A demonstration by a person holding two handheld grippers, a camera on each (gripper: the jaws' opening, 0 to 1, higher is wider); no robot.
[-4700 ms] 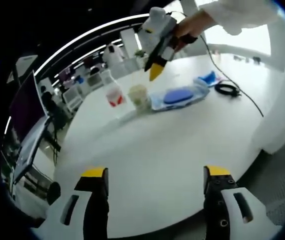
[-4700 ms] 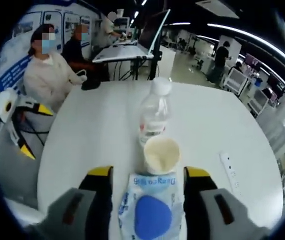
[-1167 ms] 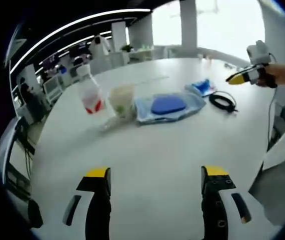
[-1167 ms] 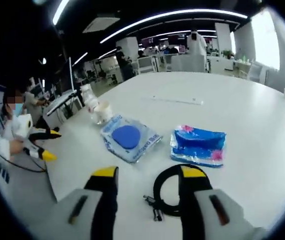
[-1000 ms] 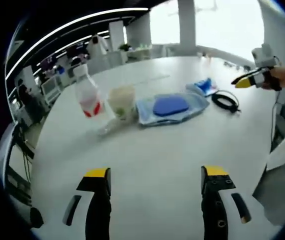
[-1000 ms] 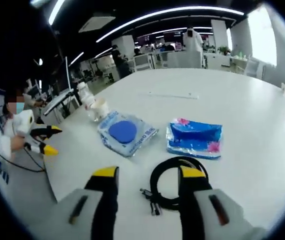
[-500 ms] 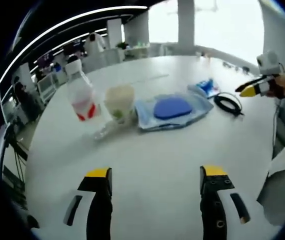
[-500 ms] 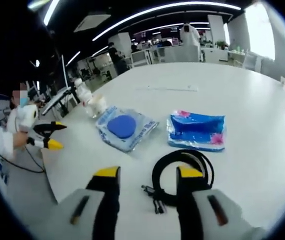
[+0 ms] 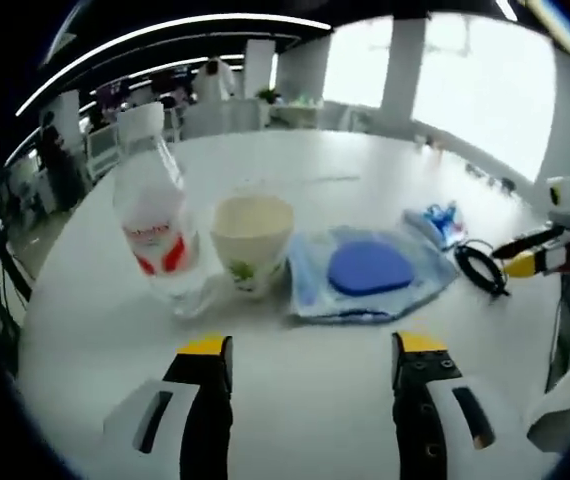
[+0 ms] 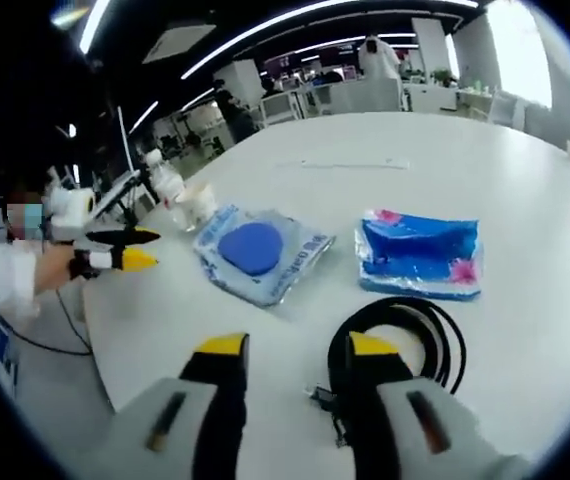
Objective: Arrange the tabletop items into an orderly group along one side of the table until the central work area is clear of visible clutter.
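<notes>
My left gripper [image 9: 312,352] is open low over the white table [image 9: 85,330], just short of a clear water bottle [image 9: 155,235] with a red label and a paper cup [image 9: 252,240]. A clear pouch holding a blue disc [image 9: 365,270] lies beside the cup, with a blue packet [image 9: 435,218] and a black cable coil [image 9: 465,265] beyond it. My right gripper [image 10: 297,350] is open above the table edge, its right jaw overlapping the near left side of the cable coil [image 10: 397,306]. The blue packet [image 10: 420,255], the pouch [image 10: 260,250], the cup [image 10: 202,205] and the bottle [image 10: 165,180] lie further off.
A long white strip [image 10: 355,165] lies far out on the table [image 10: 525,200]. In the right gripper view the left gripper [image 10: 115,250] and a sleeve come in from the left; in the left gripper view the right gripper [image 9: 540,255] hovers by the coil. Desks and people fill the room behind.
My left gripper has moved in close to the bottle and cup. My right gripper has edged forward over the cable coil. Nothing on the table has shifted.
</notes>
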